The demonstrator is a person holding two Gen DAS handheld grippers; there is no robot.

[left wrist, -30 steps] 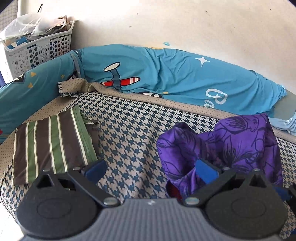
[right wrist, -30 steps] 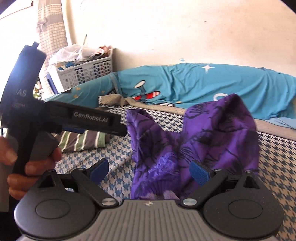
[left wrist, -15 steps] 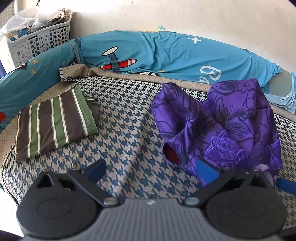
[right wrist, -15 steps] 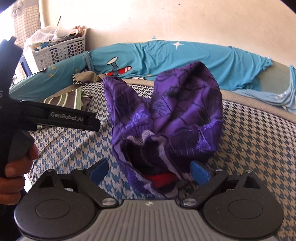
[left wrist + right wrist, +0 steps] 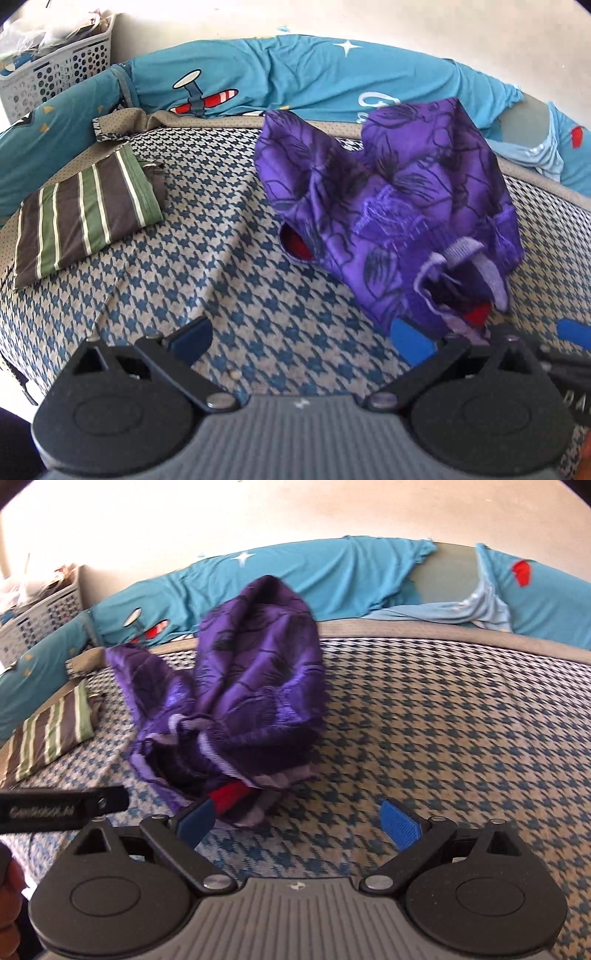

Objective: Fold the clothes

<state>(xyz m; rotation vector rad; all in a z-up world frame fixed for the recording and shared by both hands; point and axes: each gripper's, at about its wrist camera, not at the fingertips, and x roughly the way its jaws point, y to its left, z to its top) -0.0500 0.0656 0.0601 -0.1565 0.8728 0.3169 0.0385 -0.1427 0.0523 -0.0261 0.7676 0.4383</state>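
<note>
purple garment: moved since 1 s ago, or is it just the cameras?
Yes. In the right wrist view the purple garment hung lifted, hiding the striped folded cloth; now it lies slumped on the houndstooth bedspread beside that cloth, lower and released.

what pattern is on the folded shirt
Brown and green stripes with thin cream lines; clearest in the left wrist view.

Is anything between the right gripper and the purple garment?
Nothing visible. The right gripper is open over bare houndstooth bedspread, and the crumpled purple garment lies just ahead, nearest its left finger. The folded striped garment sits well off to the side.
</note>
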